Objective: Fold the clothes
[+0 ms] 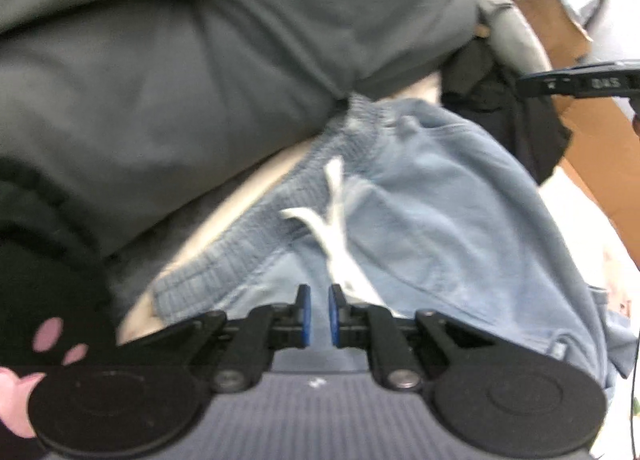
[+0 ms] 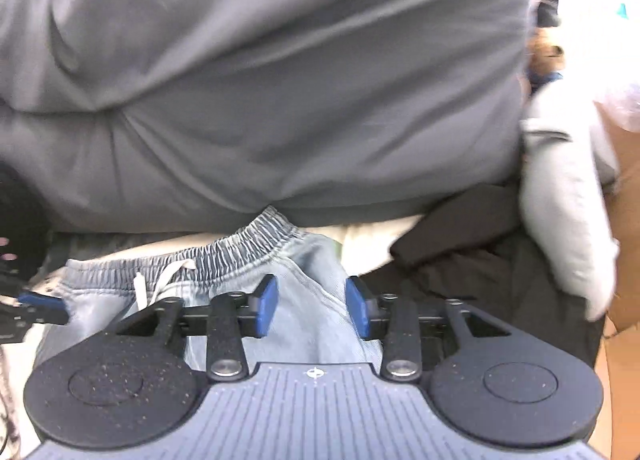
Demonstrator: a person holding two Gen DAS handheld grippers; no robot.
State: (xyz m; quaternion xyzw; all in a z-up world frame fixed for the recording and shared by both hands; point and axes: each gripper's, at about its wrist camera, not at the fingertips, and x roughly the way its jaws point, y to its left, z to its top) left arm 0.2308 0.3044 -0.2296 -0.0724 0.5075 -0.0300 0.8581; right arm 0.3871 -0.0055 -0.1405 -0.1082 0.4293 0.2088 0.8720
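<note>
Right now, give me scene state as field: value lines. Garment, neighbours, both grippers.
garment: light blue shorts, elastic waistband with white drawstring, lying crumpled, not folded
behind: large grey cushion
beside: black cloth to the right of the shorts
left gripper: blue pads nearly together over the shorts; view too blurred to tell if fabric is pinched
right gripper: jaws apart, hovering over the shorts, pads not pressing fabric
fold: not started
</note>
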